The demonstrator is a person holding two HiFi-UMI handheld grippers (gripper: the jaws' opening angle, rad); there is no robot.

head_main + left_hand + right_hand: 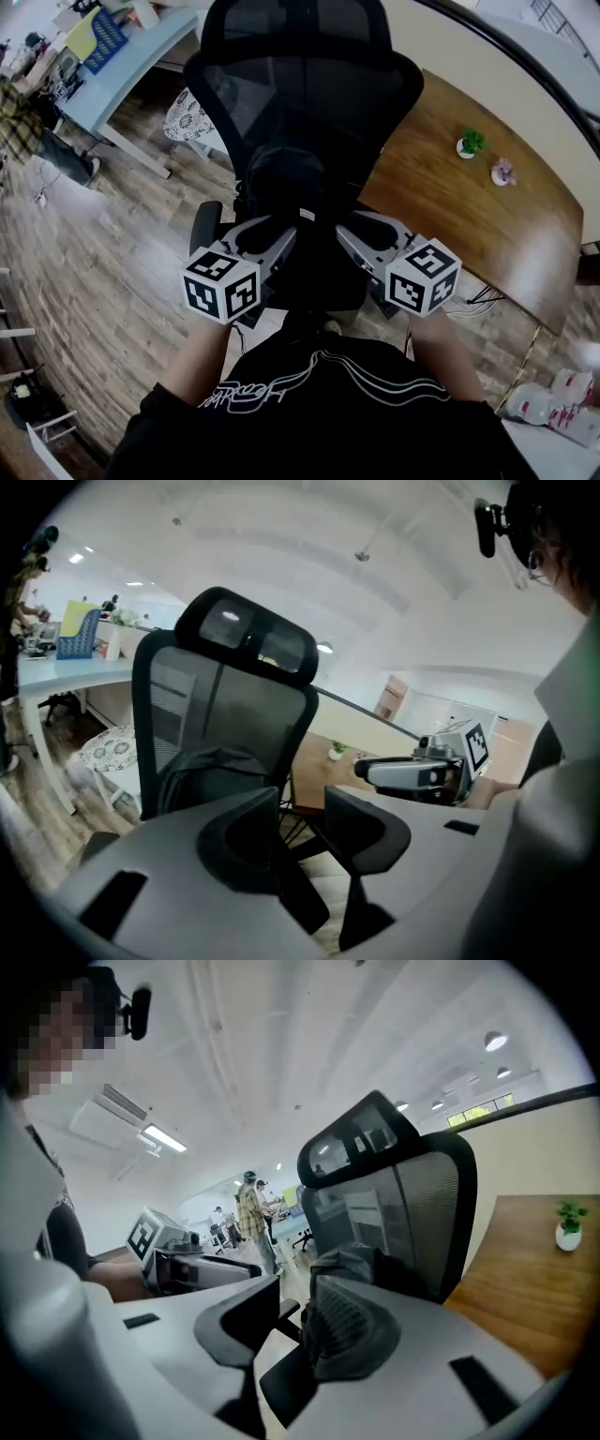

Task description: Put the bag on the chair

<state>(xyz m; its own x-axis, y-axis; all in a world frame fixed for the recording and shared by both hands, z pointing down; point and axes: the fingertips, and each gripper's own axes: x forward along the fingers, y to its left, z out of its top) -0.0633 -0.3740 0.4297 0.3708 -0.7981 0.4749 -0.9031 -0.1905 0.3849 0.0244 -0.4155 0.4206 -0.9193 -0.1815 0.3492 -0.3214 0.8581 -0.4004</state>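
I am holding both grippers up in front of the black mesh office chair (309, 84), side by side and a little apart, with their marker cubes turned toward me. My left gripper (272, 236) is standing with its jaws parted to a moderate gap, and in the left gripper view (302, 829) nothing is sitting between them; only the floor and the chair's underside are showing through the gap. My right gripper (364, 236) is likewise standing with its jaws apart and gripping nothing, as the right gripper view (289, 1324) is showing. The black bag (291, 183) is sitting on the chair's seat, leaning upright against the mesh backrest, just beyond both sets of fingertips and touched by neither. From the left gripper view the bag (211, 771) is showing slumped low in front of the backrest (225, 696), and from the right gripper view it (361, 1262) is peeking over my right-hand jaw. A wooden table (459, 211) is standing just beside the chair on my right, carrying two small potted plants (472, 142) near its far edge.
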